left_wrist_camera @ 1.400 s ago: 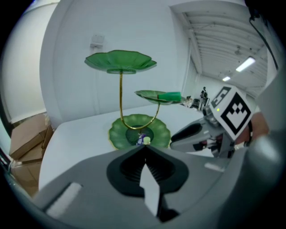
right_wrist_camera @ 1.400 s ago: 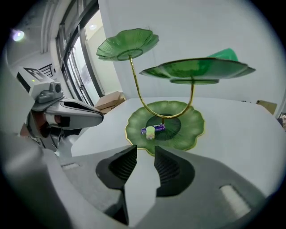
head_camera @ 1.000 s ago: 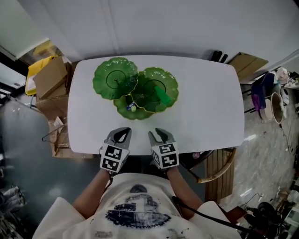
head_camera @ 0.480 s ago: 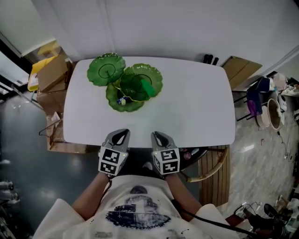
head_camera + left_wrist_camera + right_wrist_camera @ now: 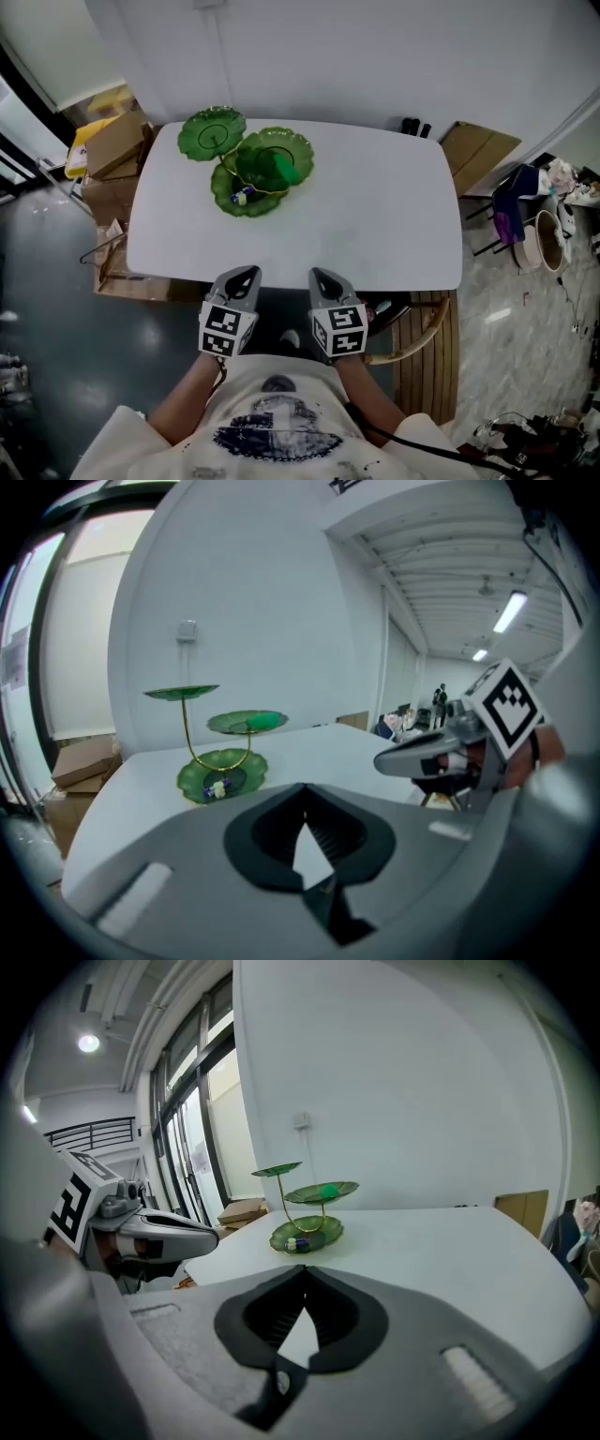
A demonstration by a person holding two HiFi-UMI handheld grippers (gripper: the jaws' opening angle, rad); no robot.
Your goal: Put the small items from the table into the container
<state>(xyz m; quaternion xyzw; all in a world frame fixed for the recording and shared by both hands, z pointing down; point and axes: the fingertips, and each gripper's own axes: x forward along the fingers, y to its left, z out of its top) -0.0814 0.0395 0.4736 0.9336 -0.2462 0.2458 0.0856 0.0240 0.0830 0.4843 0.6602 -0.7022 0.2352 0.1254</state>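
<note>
1. At the near edge of the white rectangular table [image 5: 375,216], both tools hang just off the surface. The left gripper [image 5: 246,273] has its jaws pressed together on nothing, and the right gripper [image 5: 322,274] likewise shows its jaws met tip to tip, empty.
2. The container is a green three-tier stand of leaf-shaped dishes [image 5: 274,159] on a thin gold stem. It sits well away from us, toward the table's far left corner. Small blue and white items [image 5: 240,198] lie in its lowest dish, and a bright green piece [image 5: 290,171] rests on the middle one.
3. We see no loose item on the tabletop, so we judge the gathering finished or nearly so. What is left looks like a check. To do it well, we would scan the whole surface and its edges, and keep both tools off the stand, which looks slender and easy to tip.
4. The tabletop is smooth, matt and white, and carries only the stand.
5. Around it we see a plain white wall [image 5: 375,56] behind, brown cardboard boxes [image 5: 112,145] to the left, a wooden chair [image 5: 427,337] by the near right corner, and a grey floor [image 5: 56,309].
</note>
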